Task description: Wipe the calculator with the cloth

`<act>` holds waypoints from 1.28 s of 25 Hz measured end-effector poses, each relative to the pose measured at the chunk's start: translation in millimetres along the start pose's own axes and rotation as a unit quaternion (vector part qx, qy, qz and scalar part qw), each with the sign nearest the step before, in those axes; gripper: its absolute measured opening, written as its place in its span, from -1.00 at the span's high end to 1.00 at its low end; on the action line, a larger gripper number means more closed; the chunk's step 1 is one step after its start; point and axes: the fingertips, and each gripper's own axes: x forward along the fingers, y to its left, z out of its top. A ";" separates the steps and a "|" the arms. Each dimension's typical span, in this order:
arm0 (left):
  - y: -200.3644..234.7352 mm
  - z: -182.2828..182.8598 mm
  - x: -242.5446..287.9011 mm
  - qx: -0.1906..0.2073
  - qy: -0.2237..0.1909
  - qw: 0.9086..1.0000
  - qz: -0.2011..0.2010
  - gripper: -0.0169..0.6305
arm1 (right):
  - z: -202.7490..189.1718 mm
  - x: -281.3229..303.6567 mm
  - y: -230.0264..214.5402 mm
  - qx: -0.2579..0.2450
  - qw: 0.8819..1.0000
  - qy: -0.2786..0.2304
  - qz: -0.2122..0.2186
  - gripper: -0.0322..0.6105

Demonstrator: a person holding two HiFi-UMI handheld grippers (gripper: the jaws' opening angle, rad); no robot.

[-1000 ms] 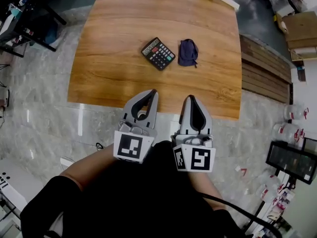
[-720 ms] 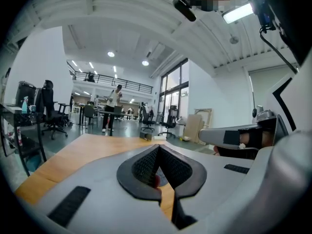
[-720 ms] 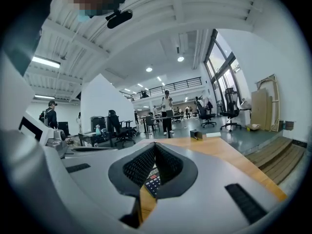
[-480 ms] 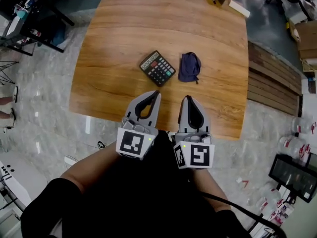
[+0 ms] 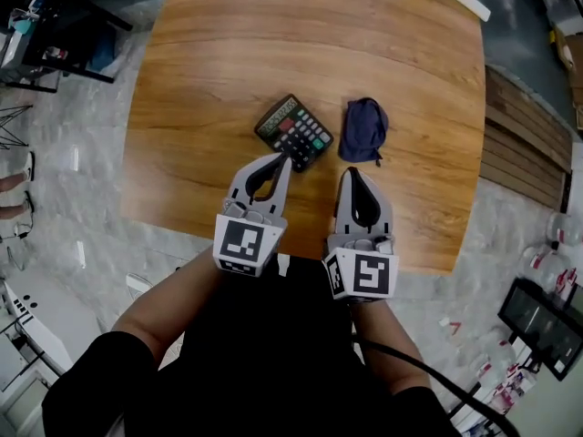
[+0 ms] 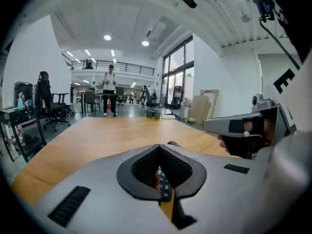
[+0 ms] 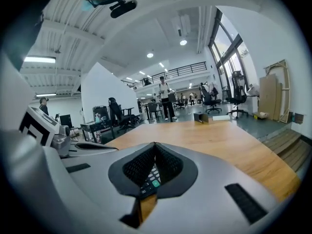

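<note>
A person stands at the near edge of a broad wooden table with light-brown grain (image 5: 209, 71) and holds a grey two-jaw gripper in each hand. The black desk calculator with coloured keys (image 5: 293, 133) lies flat near the middle of the table, turned at an angle. The small crumpled dark-blue cloth (image 5: 363, 129) lies just beside it on the right, not touching it. Each thing sits in front of one hand, probably so that each hand can serve one thing.

The left gripper (image 5: 284, 159) has its jaws pressed together with nothing between them. Seen from above, its tip overlaps the near corner of the calculator, but I cannot tell if it touches. The right gripper (image 5: 351, 173) is also closed tight and empty. Its tip is over bare wood, near the cloth but short of it. Both grippers lean a little downward toward the table.

The wiping has not begun, in my judgement, because the cloth lies untouched. The right gripper must first open its jaws to pick up the cloth. The left one is perhaps meant to steady the calculator, since such a light, flat thing could slide on smooth wood when it is rubbed.
</note>
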 end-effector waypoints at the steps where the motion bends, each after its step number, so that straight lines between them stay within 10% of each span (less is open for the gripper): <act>1: 3.6 -8.2 7.7 -0.002 0.006 1.000 -0.003 0.96 | -8.2 13.2 0.1 -0.002 1.000 0.004 0.001 0.85; 13: 53.1 -75.9 68.8 -0.020 0.056 0.998 0.007 0.96 | -85.7 115.2 0.6 -0.066 0.995 0.051 0.060 0.85; 20: 79.7 -75.9 69.2 -0.017 0.066 0.998 0.010 0.96 | -103.2 119.5 4.5 -0.019 0.998 0.057 0.032 0.85; 22: 82.9 -80.2 72.6 -0.034 0.077 0.996 -0.010 0.16 | -109.4 117.2 7.4 -0.007 0.998 0.063 0.026 0.85; 32: 102.9 -102.3 100.9 -0.109 0.130 0.984 -0.051 0.30 | -124.2 110.1 -3.2 0.034 0.996 0.079 -0.004 0.85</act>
